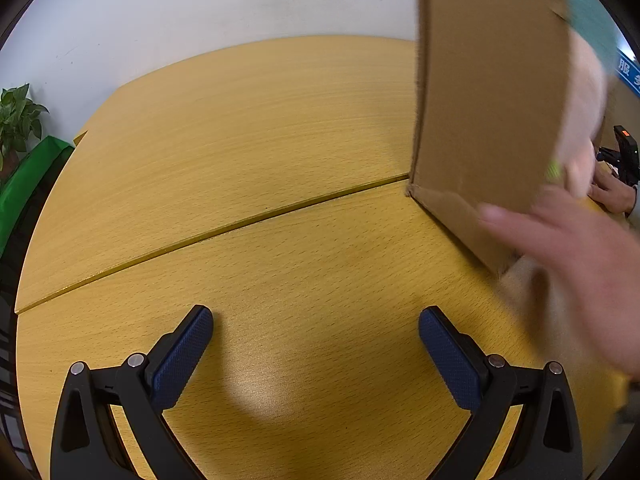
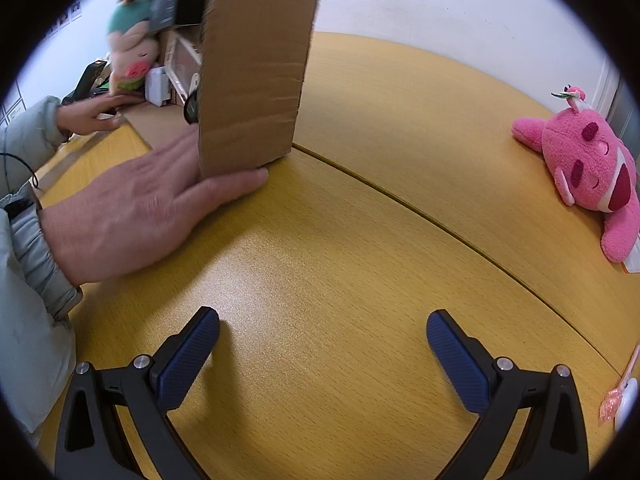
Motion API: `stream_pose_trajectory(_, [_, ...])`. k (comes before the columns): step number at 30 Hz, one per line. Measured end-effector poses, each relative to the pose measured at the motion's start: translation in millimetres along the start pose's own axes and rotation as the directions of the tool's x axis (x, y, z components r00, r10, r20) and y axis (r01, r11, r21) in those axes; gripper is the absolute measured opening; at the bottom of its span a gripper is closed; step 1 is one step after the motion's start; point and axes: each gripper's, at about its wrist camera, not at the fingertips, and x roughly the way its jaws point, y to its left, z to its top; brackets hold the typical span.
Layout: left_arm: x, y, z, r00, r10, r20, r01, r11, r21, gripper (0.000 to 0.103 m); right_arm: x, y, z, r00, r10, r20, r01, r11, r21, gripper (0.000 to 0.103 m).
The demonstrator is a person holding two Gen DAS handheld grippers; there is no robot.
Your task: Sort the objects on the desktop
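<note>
A brown cardboard box [image 1: 488, 96] stands tipped up on the wooden table [image 1: 256, 168], held by a person's bare hand [image 1: 576, 256]. In the right wrist view the box [image 2: 252, 68] shows its open side, with a green-and-pink plush toy [image 2: 130, 52], a white item [image 2: 158, 86] and other objects spilling from it. A pink plush bear [image 2: 588, 168] lies at the far right of the table. My left gripper [image 1: 316, 320] is open and empty above the table. My right gripper [image 2: 322, 326] is open and empty too.
The person's hands [image 2: 160, 204] rest on the table by the box. A pink spoon-like object [image 2: 618, 388] lies at the right edge. A seam [image 1: 200, 236] crosses the tabletop. A green plant [image 1: 18, 120] and green cloth [image 1: 28, 184] stand left.
</note>
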Motion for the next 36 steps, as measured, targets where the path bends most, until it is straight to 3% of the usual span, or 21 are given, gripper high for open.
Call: stream_pose_trajectory(36, [5.1,4.6,1.8,1.000,0.001,0.001,-0.001,1.000,-0.001,0.103,5.3,-1.7,4.9,1.000,-0.003,0.000,0.003,1.000,0.001,0.103])
